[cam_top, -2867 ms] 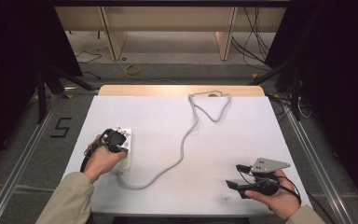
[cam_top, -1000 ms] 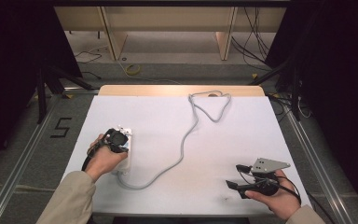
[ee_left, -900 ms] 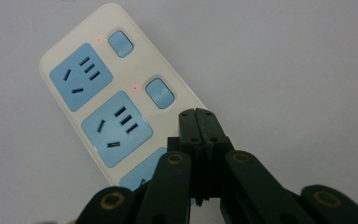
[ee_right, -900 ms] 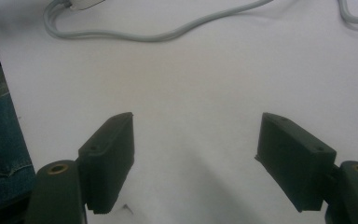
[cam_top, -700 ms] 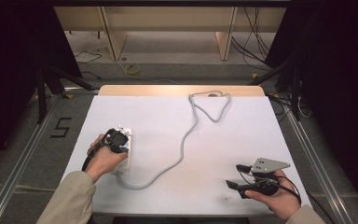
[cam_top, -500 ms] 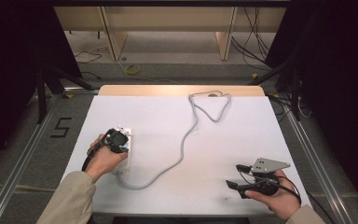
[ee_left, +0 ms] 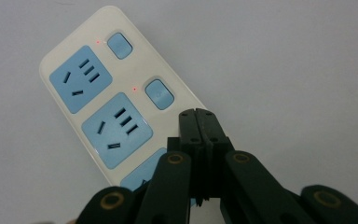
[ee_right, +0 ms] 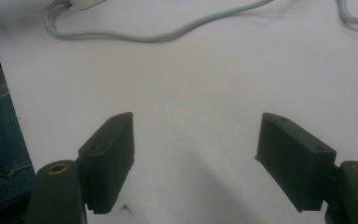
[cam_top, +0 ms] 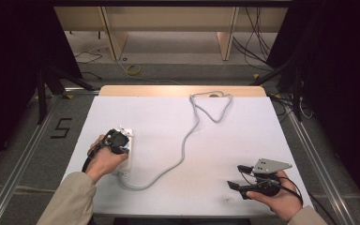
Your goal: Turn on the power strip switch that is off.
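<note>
Nearest to us in the high view, the right gripper (cam_top: 243, 180) sits in a hand at the near right of the white counter (cam_top: 243, 140). Its fingers (ee_right: 107, 158) are spread wide apart and hold nothing; in the right gripper view we see bare counter between them. A strip of blue denim shows at that view's left edge, cut off by the frame.

At the near left, the left gripper (ee_left: 198, 116) is held by the left hand (cam_top: 104, 159) over a white power strip (ee_left: 116, 102). Its fingers are pressed fully together, gripping nothing, and their tips lie at the strip's edge just below the second blue switch (ee_left: 159, 94). We cannot tell whether the tips touch the strip. From above, the hand and gripper cover most of the strip (cam_top: 124, 154), so its outlets are hidden there.

In the left gripper view the strip's long axis runs diagonally, from beneath the fingers up and away to the upper left. Two blue sockets are fully visible; a third is largely hidden behind the fingers. A tiny red light sits beside each switch.

Beyond the fingers, a grey cord (cam_top: 187, 136) leaves the strip's near end, curves across the counter and loops at the far edge.
</note>
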Action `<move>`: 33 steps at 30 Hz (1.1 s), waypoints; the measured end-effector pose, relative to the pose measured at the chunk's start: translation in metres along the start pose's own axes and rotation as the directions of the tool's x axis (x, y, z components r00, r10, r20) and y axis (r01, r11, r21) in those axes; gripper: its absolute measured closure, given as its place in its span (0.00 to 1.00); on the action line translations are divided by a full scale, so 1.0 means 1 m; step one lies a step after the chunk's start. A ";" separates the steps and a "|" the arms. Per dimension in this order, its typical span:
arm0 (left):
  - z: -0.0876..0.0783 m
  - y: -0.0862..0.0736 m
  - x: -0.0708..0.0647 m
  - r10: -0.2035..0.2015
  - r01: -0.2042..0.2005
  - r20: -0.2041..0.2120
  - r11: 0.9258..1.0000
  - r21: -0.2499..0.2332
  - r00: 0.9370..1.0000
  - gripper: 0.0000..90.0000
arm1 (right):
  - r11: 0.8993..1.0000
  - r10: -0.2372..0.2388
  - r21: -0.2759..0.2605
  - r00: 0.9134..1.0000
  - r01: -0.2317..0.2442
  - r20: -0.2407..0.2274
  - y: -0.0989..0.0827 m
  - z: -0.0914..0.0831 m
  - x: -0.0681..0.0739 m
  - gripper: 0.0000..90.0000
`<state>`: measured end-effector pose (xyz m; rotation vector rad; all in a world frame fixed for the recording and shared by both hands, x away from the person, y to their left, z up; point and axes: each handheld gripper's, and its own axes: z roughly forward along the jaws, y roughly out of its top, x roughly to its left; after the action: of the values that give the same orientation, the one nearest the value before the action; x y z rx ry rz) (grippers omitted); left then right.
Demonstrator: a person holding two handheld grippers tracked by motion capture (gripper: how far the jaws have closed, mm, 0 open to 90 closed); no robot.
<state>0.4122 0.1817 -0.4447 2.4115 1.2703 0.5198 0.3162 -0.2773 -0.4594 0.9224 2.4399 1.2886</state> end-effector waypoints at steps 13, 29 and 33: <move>-0.001 -0.001 0.002 -0.008 0.008 0.025 1.000 -0.005 1.000 1.00 | 1.000 -0.001 -0.002 1.000 0.001 0.000 0.000 0.000 0.000 0.31; -0.009 0.000 0.007 -0.090 0.093 0.031 0.989 -0.111 0.995 0.91 | 1.000 -0.002 -0.002 1.000 0.002 0.001 0.000 0.000 0.000 0.31; -0.011 0.000 0.008 -0.098 0.101 0.026 0.987 -0.128 0.995 0.90 | 1.000 -0.001 -0.001 1.000 0.001 0.000 0.000 0.000 0.000 0.31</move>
<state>0.4112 0.1897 -0.4343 2.2294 1.2998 0.5319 0.3160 -0.2777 -0.4594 0.9206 2.4389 1.2888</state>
